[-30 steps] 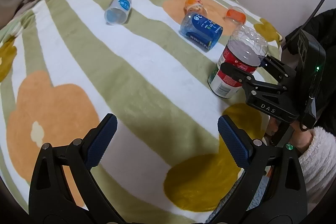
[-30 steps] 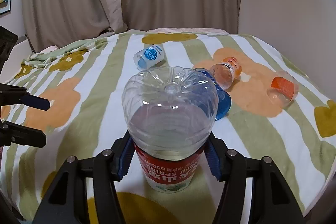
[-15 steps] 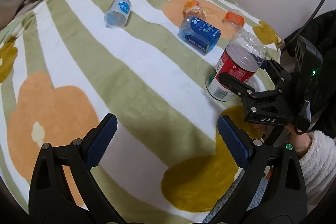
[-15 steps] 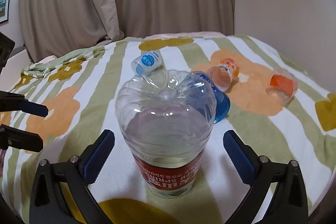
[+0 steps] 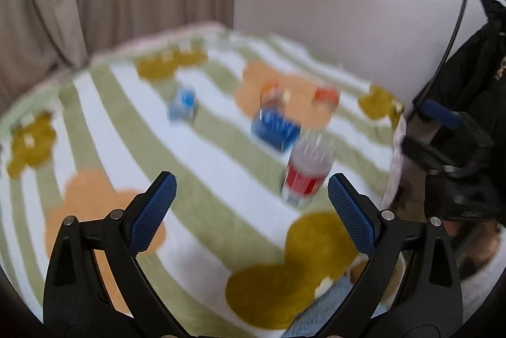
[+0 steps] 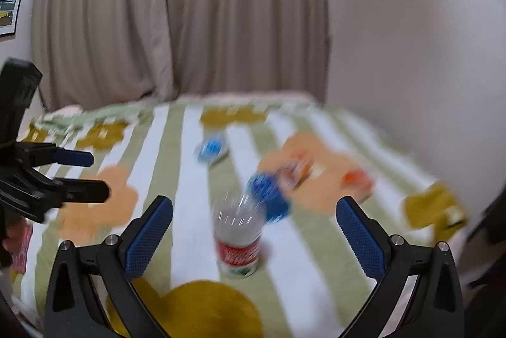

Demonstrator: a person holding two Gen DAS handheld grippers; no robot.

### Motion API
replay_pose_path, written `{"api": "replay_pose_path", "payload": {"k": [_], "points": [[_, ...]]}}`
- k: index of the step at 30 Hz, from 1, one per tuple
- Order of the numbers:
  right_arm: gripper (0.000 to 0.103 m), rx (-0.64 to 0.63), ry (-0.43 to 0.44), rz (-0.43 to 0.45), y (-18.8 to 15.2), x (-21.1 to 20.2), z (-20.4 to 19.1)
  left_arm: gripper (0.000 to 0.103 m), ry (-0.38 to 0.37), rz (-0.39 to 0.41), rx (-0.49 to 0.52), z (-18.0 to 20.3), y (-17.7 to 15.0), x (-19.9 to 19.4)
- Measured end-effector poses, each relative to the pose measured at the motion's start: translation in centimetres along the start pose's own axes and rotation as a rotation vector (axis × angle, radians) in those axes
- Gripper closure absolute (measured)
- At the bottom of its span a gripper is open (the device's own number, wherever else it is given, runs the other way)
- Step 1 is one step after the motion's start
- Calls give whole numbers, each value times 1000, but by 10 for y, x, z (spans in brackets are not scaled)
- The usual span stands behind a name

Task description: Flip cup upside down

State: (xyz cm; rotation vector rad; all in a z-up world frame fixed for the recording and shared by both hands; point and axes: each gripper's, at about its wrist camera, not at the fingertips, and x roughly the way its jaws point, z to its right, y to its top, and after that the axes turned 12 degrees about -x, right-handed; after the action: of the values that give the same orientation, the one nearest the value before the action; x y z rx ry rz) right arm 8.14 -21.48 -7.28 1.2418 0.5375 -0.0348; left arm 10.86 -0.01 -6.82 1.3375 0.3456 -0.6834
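Striped flower blanket (image 5: 221, 173) over bed, curtains behind | left wrist: our left gripper (image 5: 251, 205) jaws apart, empty; cup (image 5: 308, 170) inverted, red label, near blanket's right edge, blurred | right wrist: our right gripper (image 6: 254, 235) jaws wide, clear of cup (image 6: 238, 238), near front edge.

Right gripper (image 6: 254, 235) jaws wide apart, empty. Red-label cup (image 6: 237, 238) stands upside down on striped blanket (image 6: 189, 179), between the blue pads, touching neither. Blue cup (image 6: 268, 195) just behind it, 3 more blurred cups further back. Left gripper (image 6: 91, 175) at left edge, parted.
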Motion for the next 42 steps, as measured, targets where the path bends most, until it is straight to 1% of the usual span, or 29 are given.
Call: {"api": "replay_pose_path", "payload": {"k": [3,6,9,11,14,18,22,42], "points": [[0,5,-117,34,23,-47,1,7,-15,108,25,16,6,-30],[0,59,-219,54,30,-83,5,7,14,207,25,28,5,-59],[0,103,-292,55,28,-106,7,7,51,269,29,35,-2,-78],[0,126,-338,53,24,-116,7,7,72,294,34,39,-10,-85],[0,145,-380,57,14,-127,3,7,69,317,25,41,-21,-96],[0,141,-410,60,10,-134,-3,7,45,318,15,40,-25,-101],[0,140,-418,71,12,-140,-5,7,47,333,19,43,-28,-106],[0,174,-400,78,13,-144,-5,7,47,348,15,45,-28,-111]]}}
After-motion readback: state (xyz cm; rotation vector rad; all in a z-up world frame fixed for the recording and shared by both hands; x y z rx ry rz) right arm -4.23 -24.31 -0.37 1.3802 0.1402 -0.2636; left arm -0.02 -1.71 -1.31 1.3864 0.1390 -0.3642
